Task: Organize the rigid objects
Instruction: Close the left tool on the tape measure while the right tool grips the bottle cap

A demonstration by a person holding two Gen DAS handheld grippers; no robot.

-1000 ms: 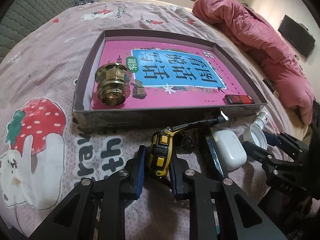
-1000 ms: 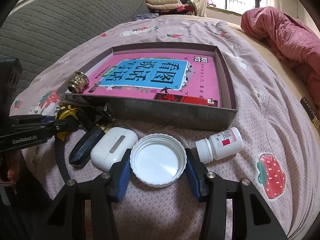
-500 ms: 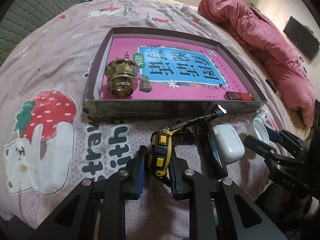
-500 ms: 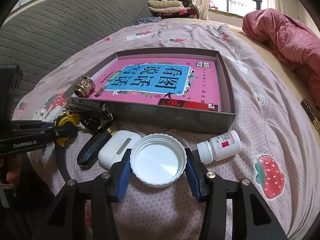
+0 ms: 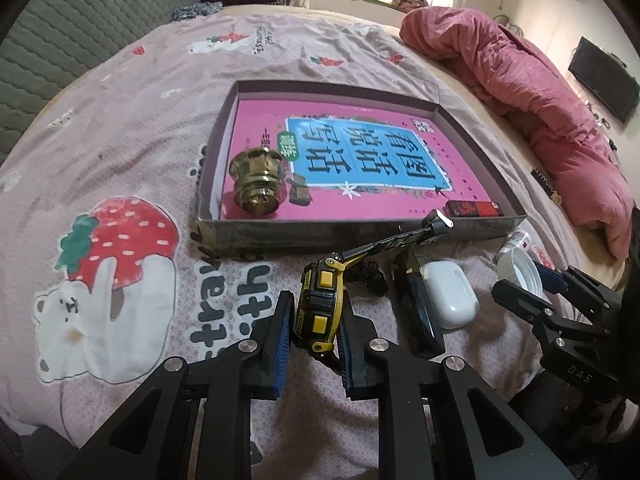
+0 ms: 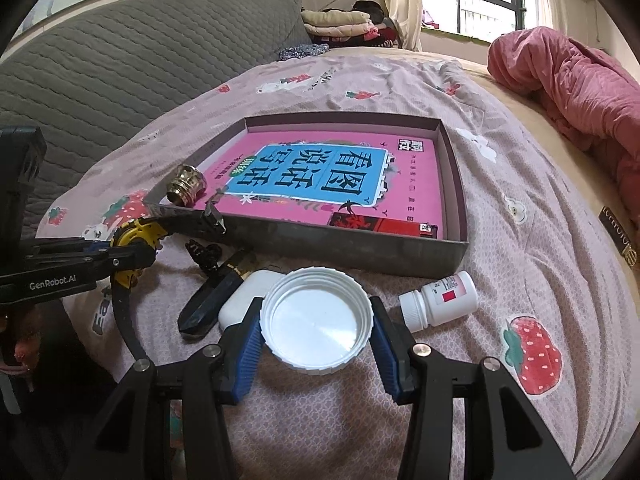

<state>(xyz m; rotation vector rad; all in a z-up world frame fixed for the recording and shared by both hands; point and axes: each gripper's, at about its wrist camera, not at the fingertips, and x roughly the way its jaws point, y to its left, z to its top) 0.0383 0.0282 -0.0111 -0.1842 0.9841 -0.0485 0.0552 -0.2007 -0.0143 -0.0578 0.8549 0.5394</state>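
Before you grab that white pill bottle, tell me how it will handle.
The pill bottle lies on its side on the soft bedspread, so a nudge would probably roll it. It looks like small smooth plastic: likely light, stiff, perhaps slippery.

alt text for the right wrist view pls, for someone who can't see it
The right gripper clamps a white lid above a strawberry-print bedspread. Beyond lie a white pill bottle and a shallow box holding a pink book.
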